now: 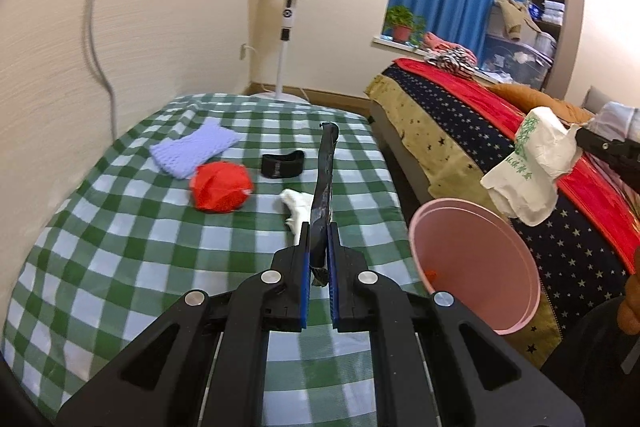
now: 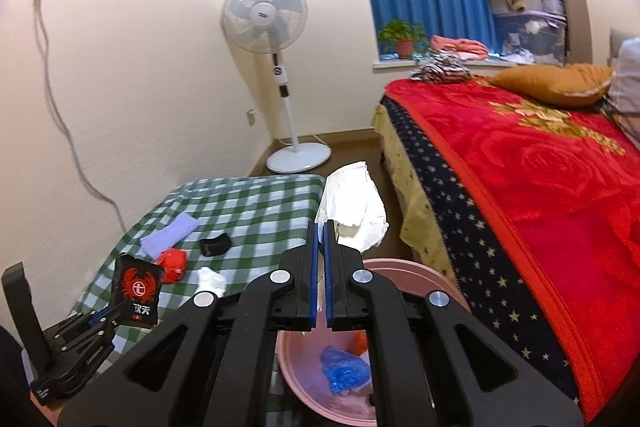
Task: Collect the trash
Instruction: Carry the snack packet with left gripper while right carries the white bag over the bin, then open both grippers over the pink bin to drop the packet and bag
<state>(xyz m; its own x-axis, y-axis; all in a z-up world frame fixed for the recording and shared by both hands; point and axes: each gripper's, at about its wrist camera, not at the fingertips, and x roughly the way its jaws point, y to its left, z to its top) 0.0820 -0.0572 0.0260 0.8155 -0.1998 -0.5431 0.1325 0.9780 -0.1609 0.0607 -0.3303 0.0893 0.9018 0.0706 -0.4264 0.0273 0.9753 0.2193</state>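
Left gripper [image 1: 319, 247]: clenched on our black snack packet [image 1: 325, 187], edge-on, above the checked table [image 1: 120, 267].
Right gripper [image 2: 321, 239]: pinching white tissue wrapper [image 2: 354, 205] over pink bin [image 2: 448, 285].
Handling: we judge both light, crinkly; grip edges.
Far: white wad [image 1: 297, 207], soft.

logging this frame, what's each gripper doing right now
Left gripper: closed on a black snack packet, held over the checked table.
Right gripper: closed on a crumpled white paper bag, above the pink bin.
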